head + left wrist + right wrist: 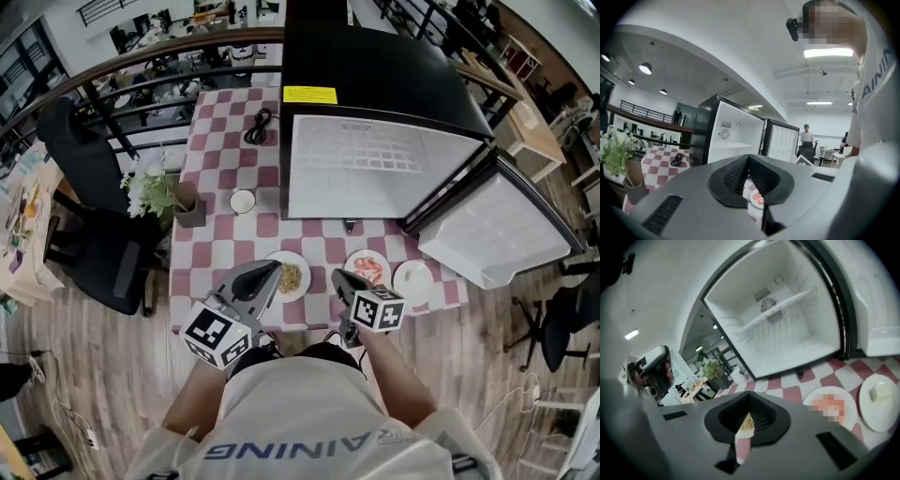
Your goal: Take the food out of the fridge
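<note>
Lying out already, the food [367, 268] sits on three plates [306, 281] along the table's [225, 169] near edge, likely set there for easy reach; behind, the fridge [375, 94] stands open and bare, while the left tongs [277, 266] and right tongs [336, 276] are both closed on nothing

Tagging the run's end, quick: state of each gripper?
Left gripper: closed, holding nothing.
Right gripper: closed, holding nothing.
</note>
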The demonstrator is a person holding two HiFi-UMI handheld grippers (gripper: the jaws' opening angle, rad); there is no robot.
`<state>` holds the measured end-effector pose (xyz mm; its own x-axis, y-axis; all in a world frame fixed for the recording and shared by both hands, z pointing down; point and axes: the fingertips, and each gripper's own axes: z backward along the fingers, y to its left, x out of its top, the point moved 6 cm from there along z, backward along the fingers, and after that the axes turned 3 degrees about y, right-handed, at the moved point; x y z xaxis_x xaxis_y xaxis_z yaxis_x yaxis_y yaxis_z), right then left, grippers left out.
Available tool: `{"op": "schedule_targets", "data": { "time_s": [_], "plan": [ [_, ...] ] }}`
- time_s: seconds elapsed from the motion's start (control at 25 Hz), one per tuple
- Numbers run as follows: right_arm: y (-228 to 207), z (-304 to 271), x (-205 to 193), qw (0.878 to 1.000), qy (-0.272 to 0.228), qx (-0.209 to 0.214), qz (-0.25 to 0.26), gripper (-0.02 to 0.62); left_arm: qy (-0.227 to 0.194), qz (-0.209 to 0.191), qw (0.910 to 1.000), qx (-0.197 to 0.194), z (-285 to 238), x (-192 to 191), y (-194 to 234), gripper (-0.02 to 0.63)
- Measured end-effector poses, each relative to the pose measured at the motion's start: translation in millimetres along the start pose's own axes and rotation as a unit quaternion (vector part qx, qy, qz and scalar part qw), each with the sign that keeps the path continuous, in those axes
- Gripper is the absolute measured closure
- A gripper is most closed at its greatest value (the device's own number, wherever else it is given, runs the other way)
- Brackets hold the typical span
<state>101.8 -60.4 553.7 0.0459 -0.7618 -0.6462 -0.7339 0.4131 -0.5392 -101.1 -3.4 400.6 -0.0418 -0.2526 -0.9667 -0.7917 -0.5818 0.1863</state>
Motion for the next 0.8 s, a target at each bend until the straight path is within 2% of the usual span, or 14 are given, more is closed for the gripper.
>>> {"op": "schedule_targets", "data": {
  "time_s": [0.2,0.44,0.6,0.8],
  "plan": [
    [13,51,47,0.993,-0.098,-0.007,0.063,0.575,-0.008,-0.025,0.9993,-0.026,-26,17,-5,0.598],
    [28,111,98,0.976,-0.192,-0.009,0.098,0.575,-0.023,-0.051,0.9972,-0.050,-47,40,-19,0.598],
    [39,140,127,0.964,-0.235,-0.008,0.121,0.575,-0.038,-0.073,0.9950,-0.056,-54,58,-29,0.598],
    [47,165,146,0.955,-0.261,-0.016,0.142,0.575,-0.048,-0.090,0.9932,-0.057,-58,73,-37,0.598]
  ]
}}
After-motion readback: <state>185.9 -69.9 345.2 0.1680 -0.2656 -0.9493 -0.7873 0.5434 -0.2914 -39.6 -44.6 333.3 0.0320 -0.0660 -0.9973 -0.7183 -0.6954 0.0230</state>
